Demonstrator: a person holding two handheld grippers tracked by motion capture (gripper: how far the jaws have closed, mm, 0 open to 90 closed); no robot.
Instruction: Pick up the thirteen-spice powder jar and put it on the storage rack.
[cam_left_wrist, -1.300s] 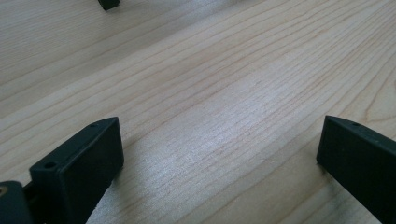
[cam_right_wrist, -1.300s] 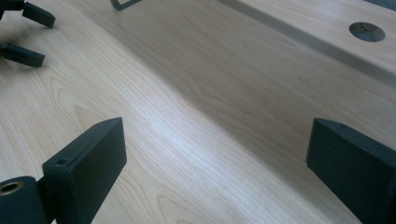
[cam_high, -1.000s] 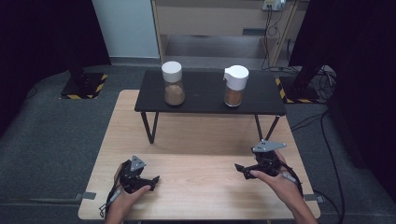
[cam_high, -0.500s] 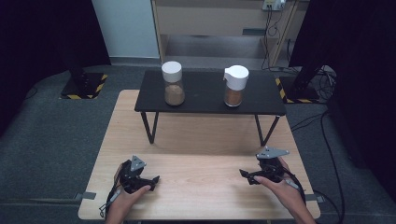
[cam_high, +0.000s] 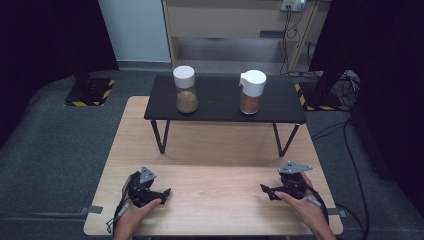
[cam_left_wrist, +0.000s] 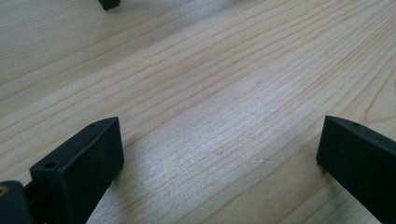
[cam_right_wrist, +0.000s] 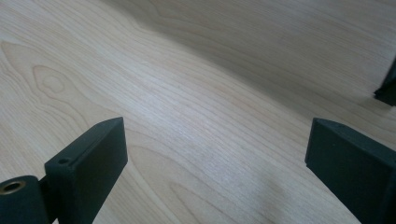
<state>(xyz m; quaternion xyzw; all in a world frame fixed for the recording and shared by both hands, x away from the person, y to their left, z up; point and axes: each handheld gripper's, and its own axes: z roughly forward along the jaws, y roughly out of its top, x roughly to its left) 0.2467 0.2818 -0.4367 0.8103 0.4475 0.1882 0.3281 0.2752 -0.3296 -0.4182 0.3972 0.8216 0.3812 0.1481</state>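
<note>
While your left claw (cam_high: 159, 194) rests low on the pale wooden counter (cam_high: 215, 200) with its jaws spread wide and nothing between them, your right claw (cam_high: 268, 190) sits the same way near the counter's other front corner, jaws wide apart and empty, each pointing inward toward the other. Beyond both, well apart from them, a small black table (cam_high: 225, 102) stands on the far half of the counter, and it carries two jars of brown powder: a round-lidded jar (cam_high: 185, 89) at its left and a spouted white-lidded jar (cam_high: 251, 91) at its right.
</note>
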